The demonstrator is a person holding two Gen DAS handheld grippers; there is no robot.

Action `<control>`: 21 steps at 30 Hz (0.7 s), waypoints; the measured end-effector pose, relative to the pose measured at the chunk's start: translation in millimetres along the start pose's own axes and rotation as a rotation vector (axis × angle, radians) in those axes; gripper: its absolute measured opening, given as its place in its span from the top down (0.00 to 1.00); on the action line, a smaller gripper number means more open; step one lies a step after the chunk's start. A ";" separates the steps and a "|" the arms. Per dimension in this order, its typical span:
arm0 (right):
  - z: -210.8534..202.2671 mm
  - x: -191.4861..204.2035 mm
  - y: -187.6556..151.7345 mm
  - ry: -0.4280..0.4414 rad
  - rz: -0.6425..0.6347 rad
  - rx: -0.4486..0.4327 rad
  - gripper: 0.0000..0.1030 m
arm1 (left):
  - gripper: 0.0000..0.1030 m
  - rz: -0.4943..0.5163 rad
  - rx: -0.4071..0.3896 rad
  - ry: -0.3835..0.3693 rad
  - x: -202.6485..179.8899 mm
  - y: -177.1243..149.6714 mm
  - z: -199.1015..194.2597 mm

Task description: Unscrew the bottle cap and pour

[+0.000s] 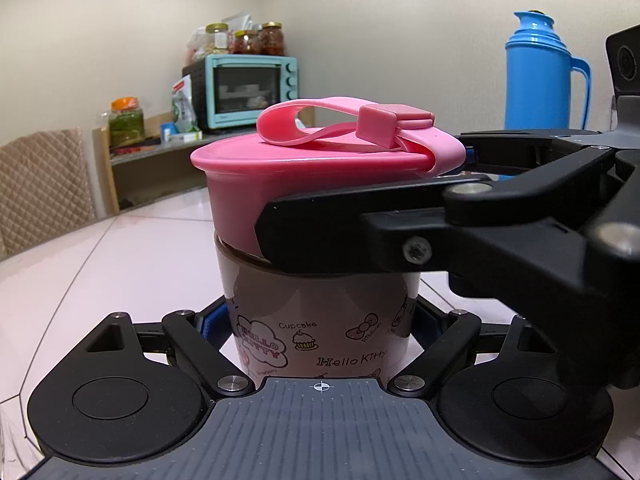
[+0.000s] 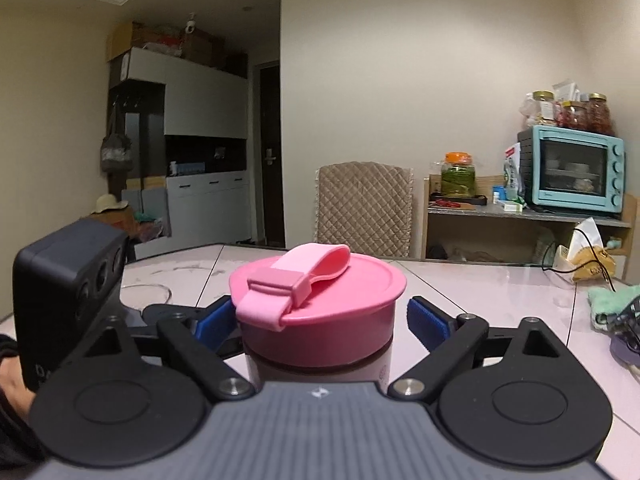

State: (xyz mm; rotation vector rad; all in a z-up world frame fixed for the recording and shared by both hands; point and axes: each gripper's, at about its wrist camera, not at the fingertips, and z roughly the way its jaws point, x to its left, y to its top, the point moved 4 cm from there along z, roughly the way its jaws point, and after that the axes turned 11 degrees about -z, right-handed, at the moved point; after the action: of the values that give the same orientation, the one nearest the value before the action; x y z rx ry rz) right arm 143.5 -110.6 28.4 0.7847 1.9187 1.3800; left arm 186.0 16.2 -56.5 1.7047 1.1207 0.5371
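My left gripper [image 1: 320,320], nearest the lens, pinches the lower body of the squat white plastic bottle w/ cartoon print [image 1: 320,312]: blue pads tight on both sides, bracing it upright on the pale pink tiled tabletop [image 1: 100,260] so it can't spin w/ the lid. Just above, my right gripper [image 2: 320,320] straddles the broad pink screw cap w/ a soft loop strap [image 2: 320,304]; in the right wrist view the far blue pad [image 2: 428,320] stands clear of the cap's rim, the near pad sits at or v. close to it, so I call these jaws spread, not biting. Cap looks seated, a dark ring showing under its skirt. My guess: a re-grip between twists, w/ pouring yet to come. Beyond, rt of the bottle, a tall blue plastic thermos w/ handle [image 1: 540,76]. Farthest back, against the wall, a mint-green toaster oven [image 1: 248,92] on a wooden shelf unit, jars on top.
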 end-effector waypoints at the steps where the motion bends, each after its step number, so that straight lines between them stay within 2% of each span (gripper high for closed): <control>1: 1.2 0.4 0.7 0.000 -0.002 0.002 0.14 | 0.12 0.000 0.000 0.000 0.1 -0.1 0.0; 2: 1.6 0.4 0.9 0.004 -0.004 0.001 0.17 | 0.12 0.000 0.000 0.000 0.6 -0.1 -0.1; 8: 1.6 -0.7 2.0 0.029 -0.019 -0.002 0.18 | 0.12 0.000 0.000 0.000 0.8 -0.2 0.0; 11: 1.8 -7.9 1.8 0.086 -0.042 -0.009 0.18 | 0.12 0.000 0.000 0.000 0.5 0.1 0.5; 16: 6.0 -28.6 -0.4 0.245 -0.076 -0.031 0.18 | 0.12 0.000 0.000 0.001 -0.7 0.4 1.3; 21: 15.3 -53.3 0.9 0.444 -0.111 -0.046 0.18 | 0.12 -0.001 0.000 0.001 0.0 0.7 1.6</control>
State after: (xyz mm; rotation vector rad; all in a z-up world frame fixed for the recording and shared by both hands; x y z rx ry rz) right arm 188.4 -142.7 33.7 0.3590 2.2119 1.6224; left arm 187.5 15.4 -56.5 1.7044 1.1215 0.5372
